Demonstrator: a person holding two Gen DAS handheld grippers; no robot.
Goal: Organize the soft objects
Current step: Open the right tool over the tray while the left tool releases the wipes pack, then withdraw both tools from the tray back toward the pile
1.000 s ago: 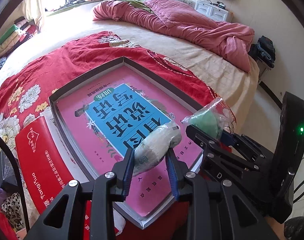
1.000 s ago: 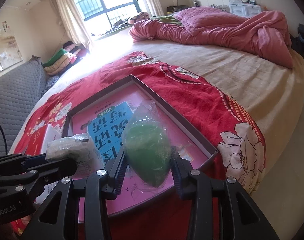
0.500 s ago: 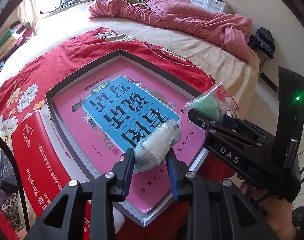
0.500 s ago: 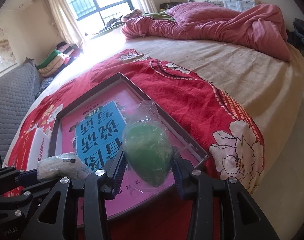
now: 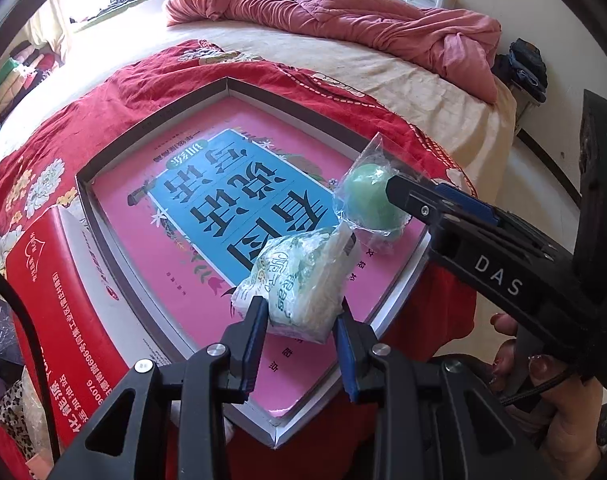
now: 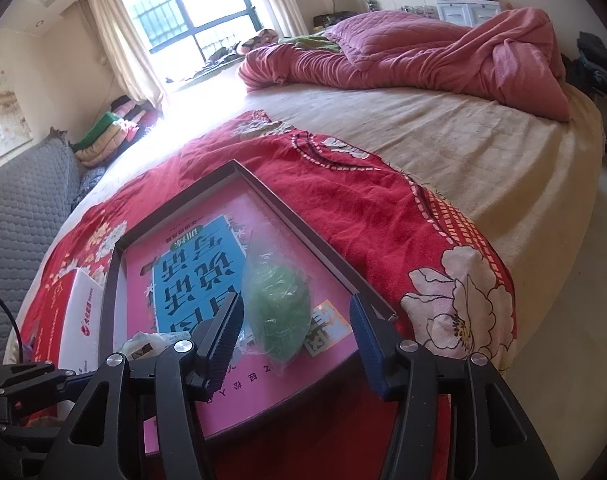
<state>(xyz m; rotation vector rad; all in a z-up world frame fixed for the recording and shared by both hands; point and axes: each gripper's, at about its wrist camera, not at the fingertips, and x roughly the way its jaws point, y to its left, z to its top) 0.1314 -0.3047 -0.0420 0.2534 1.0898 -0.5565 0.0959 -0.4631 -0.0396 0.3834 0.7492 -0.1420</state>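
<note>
Dropping these soft packets into the shallow box looks like the step going on here. The right gripper has its fingers spread wide, and the green ball in its clear bag sits loose between them on the pink book cover inside the box, near the box's front right corner. It doesn't seem to be pinched at all. The left gripper is pinching the white-green packet just over the front part of the box, right next to the green ball.

If it were me, I'd lower that packet until it sits on the cover beside the ball, then open slowly so the crinkly plastic doesn't cling to a pad and get dragged back out. I'd back the right gripper straight off too, since the loose bag top could snag.
</note>
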